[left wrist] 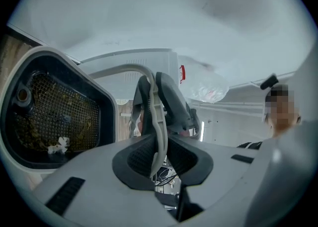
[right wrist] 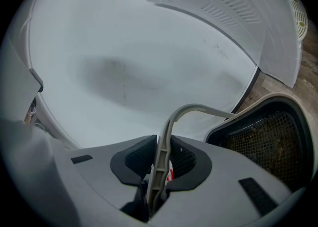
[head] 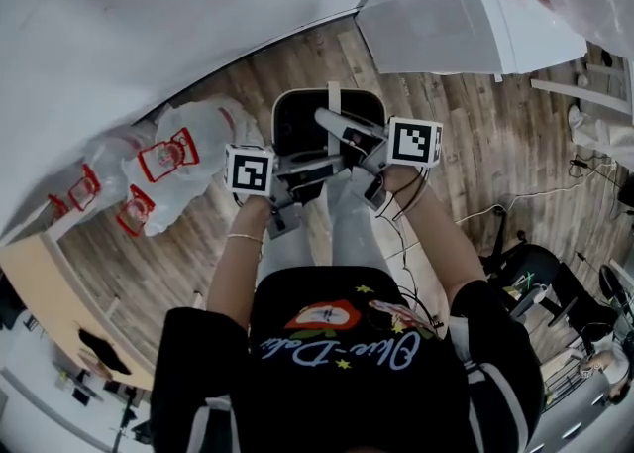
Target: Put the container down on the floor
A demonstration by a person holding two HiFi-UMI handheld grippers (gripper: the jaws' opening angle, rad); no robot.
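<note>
**Container held by its handle at both grippers, over the wooden floor**

The container is a white-rimmed bin with a dark interior, lined with a mesh basket. The mesh carries yellowish debris and one white scrap.

It sits in front of the person's legs, above the wooden floor. No view shows whether its base touches the floor.

The mouth faces up toward the head camera. The pale handle arches over the mouth, running away from the person. The grippers cover the near end, so the long axis cannot be judged.

The left gripper has its jaws nearly together, pads pressed on the handle. The right gripper is clamped on the same handle, just beside it.

White bags with red print lie to the container's left.
</note>
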